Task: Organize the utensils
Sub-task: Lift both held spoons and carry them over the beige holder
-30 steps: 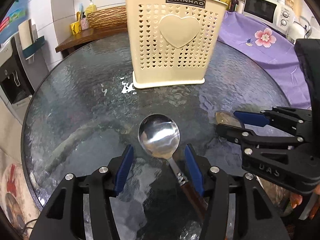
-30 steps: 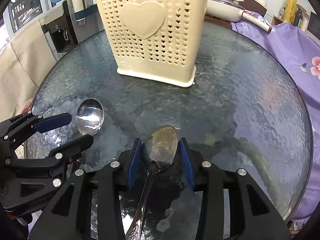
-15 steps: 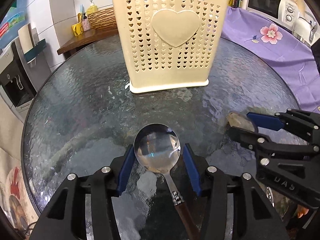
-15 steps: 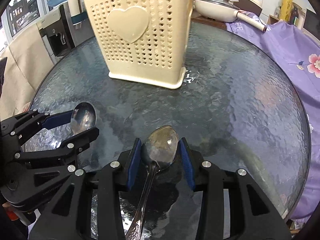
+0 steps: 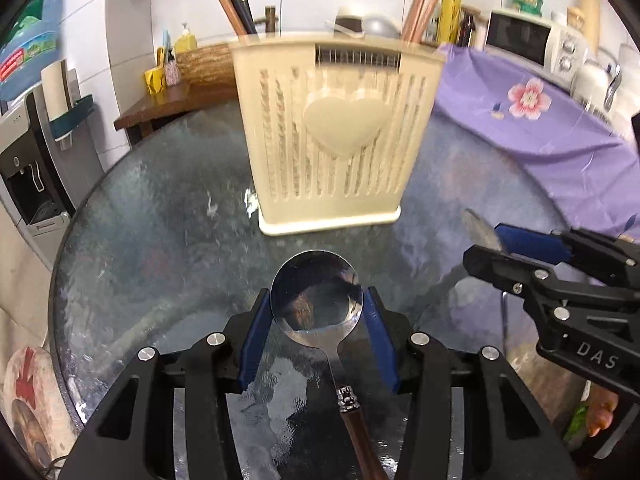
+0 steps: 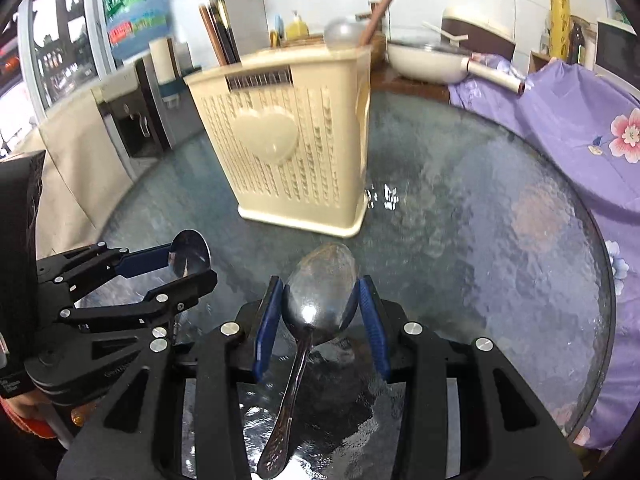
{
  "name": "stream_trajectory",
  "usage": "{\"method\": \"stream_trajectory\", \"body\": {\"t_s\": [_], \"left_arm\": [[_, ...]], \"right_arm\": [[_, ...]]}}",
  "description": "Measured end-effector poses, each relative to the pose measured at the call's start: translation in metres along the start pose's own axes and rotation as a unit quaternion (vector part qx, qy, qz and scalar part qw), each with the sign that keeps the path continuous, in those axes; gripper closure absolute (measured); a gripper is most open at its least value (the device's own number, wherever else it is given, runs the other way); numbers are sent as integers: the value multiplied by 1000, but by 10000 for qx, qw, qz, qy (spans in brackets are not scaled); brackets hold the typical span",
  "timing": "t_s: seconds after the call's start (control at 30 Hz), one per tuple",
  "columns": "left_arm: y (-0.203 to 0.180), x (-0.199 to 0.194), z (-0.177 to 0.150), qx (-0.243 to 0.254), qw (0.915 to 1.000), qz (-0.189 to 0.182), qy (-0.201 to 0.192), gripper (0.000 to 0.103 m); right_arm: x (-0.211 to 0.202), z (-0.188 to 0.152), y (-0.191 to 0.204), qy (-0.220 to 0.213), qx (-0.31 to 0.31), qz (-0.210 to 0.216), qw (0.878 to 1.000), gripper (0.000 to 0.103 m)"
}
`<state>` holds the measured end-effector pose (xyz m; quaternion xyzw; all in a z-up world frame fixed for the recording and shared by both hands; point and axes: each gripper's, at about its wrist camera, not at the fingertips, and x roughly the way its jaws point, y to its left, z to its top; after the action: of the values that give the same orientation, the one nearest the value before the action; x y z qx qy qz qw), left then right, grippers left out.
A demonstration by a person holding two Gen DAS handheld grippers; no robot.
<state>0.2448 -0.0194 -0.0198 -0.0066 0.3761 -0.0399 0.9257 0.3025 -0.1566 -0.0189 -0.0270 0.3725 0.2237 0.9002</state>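
Both spoons are up off the glass worktop (image 5: 168,240) now, and the cream holder (image 5: 332,136) has dropped lower in view. Your left tool (image 5: 318,326), jaws just closing, clamps the round spoon (image 5: 316,294) by its bowl; your right tool (image 6: 320,312) grips the oval spoon (image 6: 320,292) likewise. You're mid-carry: next, clear the holder's rim and drop each in handle-first.

walls: white tile (image 5: 128,40) | window (image 6: 60,48), blurred | purple floral cloth (image 5: 560,120)
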Motion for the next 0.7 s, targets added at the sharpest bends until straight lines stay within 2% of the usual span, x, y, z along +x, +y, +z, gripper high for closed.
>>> {"method": "stream_trajectory", "body": {"t_s": [0.37,0.5,0.7], "left_arm": [[-3,-51,12,73,9954,-389,-874,57],[-4,-61,14,66,9927,-461,-1109,57],[-1,-54,14,-8,9929,-586,-1035,58]], "right_arm": [[-51,5,10,-719,-213,92,9971,64],[-64,6,11,-805,-247,110,9964,64],[-66,5,15,-774,-299,138,9965,64]]}}
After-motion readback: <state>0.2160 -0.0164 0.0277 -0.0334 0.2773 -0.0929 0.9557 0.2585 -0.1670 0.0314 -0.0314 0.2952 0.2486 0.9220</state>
